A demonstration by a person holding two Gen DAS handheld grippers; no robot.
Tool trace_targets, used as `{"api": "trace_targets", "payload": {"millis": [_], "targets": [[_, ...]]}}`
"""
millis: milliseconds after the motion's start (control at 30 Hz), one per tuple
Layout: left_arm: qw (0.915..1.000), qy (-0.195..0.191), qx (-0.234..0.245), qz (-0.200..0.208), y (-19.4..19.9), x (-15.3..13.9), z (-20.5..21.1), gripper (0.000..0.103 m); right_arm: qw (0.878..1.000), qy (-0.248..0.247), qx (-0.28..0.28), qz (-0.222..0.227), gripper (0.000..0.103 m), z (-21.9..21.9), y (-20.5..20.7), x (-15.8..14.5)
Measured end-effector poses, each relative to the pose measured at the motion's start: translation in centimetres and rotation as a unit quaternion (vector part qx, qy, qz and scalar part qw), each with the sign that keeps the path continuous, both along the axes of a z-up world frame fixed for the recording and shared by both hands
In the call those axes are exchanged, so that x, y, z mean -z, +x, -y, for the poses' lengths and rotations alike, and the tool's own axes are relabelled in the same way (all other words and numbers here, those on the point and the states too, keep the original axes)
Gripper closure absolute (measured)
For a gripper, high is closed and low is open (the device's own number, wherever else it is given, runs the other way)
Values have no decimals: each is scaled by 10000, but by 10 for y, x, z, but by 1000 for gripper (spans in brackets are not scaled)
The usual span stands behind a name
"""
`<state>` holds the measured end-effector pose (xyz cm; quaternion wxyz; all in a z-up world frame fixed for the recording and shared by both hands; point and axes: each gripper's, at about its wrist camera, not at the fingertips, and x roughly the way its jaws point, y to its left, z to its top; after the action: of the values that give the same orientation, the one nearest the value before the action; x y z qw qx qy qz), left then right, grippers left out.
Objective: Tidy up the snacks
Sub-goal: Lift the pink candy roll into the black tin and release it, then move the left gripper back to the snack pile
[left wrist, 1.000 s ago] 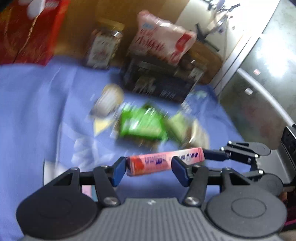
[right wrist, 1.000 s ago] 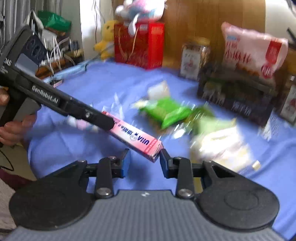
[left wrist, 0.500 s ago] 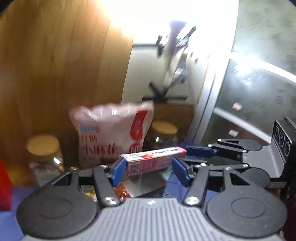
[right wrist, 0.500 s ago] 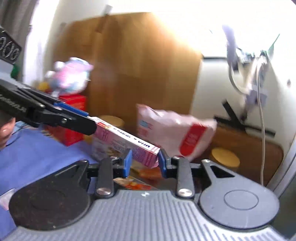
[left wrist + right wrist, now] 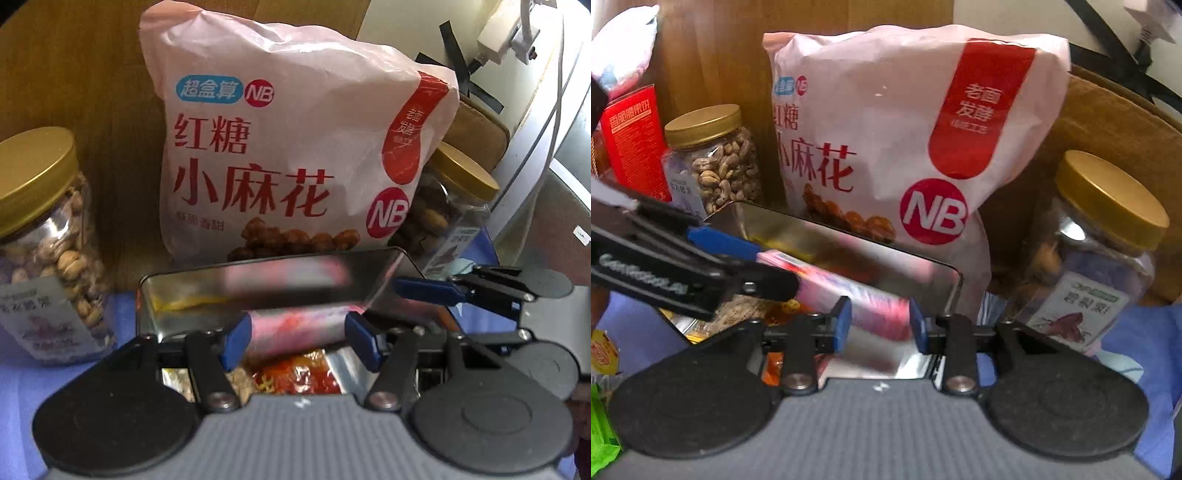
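Both grippers (image 5: pixel 297 341) (image 5: pixel 881 325) angled down w/ pink box (image 5: pixel 295 326) over tin (image 5: pixel 384 273)

Snack bag (image 5: pixel 295 147) behind the tin (image 5: pixel 384 273) — jars (image 5: pixel 48 236) flanking both sides

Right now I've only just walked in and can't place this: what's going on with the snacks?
A person is tidying snacks with two hand-held grippers. A long pink snack box hangs over the open shiny metal tin, between the pads of the left hand-held gripper and the right hand-held gripper, whose jaws are opening. Behind stand a big pink snack bag and gold-lidded nut jars.
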<state>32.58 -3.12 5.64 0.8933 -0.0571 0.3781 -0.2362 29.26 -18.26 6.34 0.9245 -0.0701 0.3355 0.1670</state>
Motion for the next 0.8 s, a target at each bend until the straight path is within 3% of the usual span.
{"api": "trace_targets", "payload": {"millis": [33,167,333,433,567,733,800], "targets": [[10000,17,2,26,-2,-2,0,46,10000,6,7,54,54,-1,-1,0],[9995,-12,188,241,-27,-20,-13,46,9988,58,80,473,54,3,-22,-14],[9981,-290,307,454,-97,-31,-80,41,9941,789,-298,677,54,13,-79,-35],[9990,-343,47,270,-129,-16,-121,41,9891,1067,-921,436,54,-7,-114,-34],[9968,-691,-389,-121,-152,10,-162,41,9755,1276,-1784,-175,54,-60,-136,-20],[9830,-1529,-780,-651,-150,44,-183,41,9731,812,-2116,-406,54,-129,-133,5],[9812,-1633,-768,-686,-148,51,-182,41,9730,658,-2152,-516,54,-149,-129,15]]}}
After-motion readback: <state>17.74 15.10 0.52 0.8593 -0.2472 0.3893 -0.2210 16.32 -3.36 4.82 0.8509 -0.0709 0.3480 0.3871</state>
